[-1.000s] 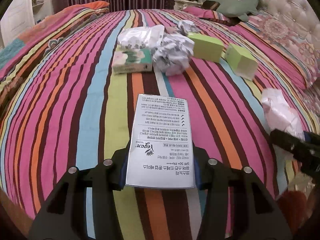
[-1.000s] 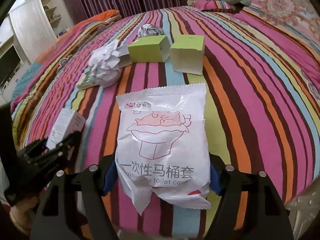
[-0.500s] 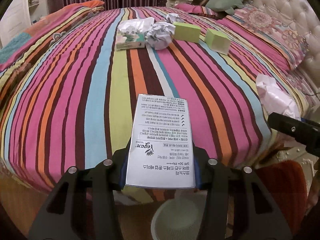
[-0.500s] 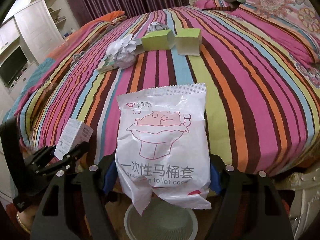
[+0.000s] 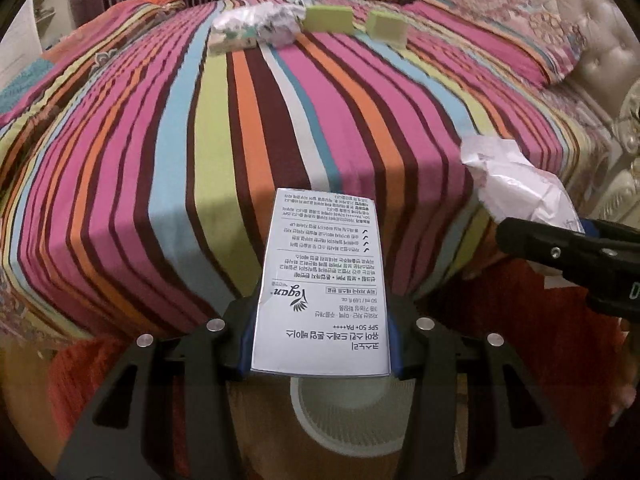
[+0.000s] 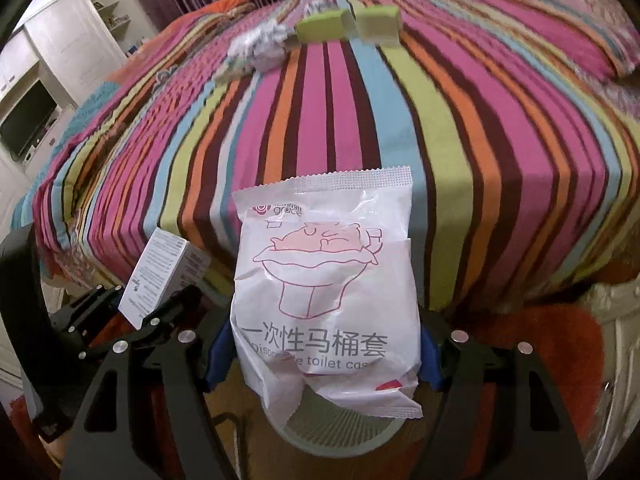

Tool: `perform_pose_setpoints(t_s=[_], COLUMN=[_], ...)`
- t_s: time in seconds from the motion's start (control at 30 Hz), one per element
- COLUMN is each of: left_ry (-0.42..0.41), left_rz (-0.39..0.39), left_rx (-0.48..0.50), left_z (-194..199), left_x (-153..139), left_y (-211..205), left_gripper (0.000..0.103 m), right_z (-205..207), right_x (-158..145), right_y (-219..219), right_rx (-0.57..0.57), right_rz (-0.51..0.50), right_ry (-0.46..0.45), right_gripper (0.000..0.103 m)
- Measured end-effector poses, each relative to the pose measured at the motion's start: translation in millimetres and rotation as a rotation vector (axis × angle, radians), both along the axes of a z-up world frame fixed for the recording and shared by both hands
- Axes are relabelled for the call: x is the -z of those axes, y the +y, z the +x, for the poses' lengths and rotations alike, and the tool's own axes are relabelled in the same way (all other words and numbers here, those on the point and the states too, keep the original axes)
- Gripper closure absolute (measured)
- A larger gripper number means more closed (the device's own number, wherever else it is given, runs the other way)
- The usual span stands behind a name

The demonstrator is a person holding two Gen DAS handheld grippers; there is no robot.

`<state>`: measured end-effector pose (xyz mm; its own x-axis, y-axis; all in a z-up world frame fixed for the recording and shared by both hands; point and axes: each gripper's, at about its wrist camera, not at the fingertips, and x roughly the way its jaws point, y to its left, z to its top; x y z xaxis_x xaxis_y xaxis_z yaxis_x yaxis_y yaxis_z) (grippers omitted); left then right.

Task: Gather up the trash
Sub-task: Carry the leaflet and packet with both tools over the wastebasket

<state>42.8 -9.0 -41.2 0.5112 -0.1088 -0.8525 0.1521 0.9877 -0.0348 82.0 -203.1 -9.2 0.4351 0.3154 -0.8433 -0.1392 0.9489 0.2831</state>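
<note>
White carton [image 5: 322,292], printed in grey, sits clamped in the left gripper [image 5: 322,344] over a pale mesh bin [image 5: 348,412] by the striped bed [image 5: 240,140]. Right gripper [image 6: 324,344] clamps a white pouch [image 6: 326,280] above the same bin [image 6: 332,424]. Green boxes [image 5: 328,19] and crumpled paper [image 5: 276,28] lie far up the bed.

1. White carton [image 5: 322,292] with upside-down printed text, clamped between the left tool's pads, held over the white mesh bin [image 5: 344,416] at the foot of the bed.
2. White plastic packet [image 6: 326,280] with a pink toilet drawing, pinched in the right tool, hanging above that bin [image 6: 332,424].
3. On the striped bedspread, far end: two green boxes [image 5: 328,19] [image 5: 387,28] side by side.
4. Left of them, a crumpled paper ball [image 5: 276,26] touching a small floral box [image 5: 232,40].
</note>
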Motion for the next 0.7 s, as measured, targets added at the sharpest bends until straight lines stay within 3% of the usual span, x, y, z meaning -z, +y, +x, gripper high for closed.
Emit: perform_pose_setpoints(t_s=[0.13, 0.3, 0.5, 0.7], left_ry=[0.075, 0.131, 0.260, 0.370], left_rz=[-0.020, 0.012, 0.044, 0.045], left_rx=[0.005, 0.018, 0.043, 0.025], left_z=[-12, -11, -5, 3], left_x=[19, 33, 62, 88], left_y=[-2, -8, -14, -12], left_gripper=[0.055, 0.055, 0.055, 0.055], right_z=[-10, -21, -15, -1], right_x=[22, 50, 64, 97], right_y=[2, 10, 17, 21], right_rx=[0.008, -0.014, -0.029, -0.012], right_rz=[0.010, -0.024, -0.045, -0.023], right_ry=[0.096, 0.219, 0.304, 0.459], right_gripper=[0.034, 0.034, 0.034, 0.034])
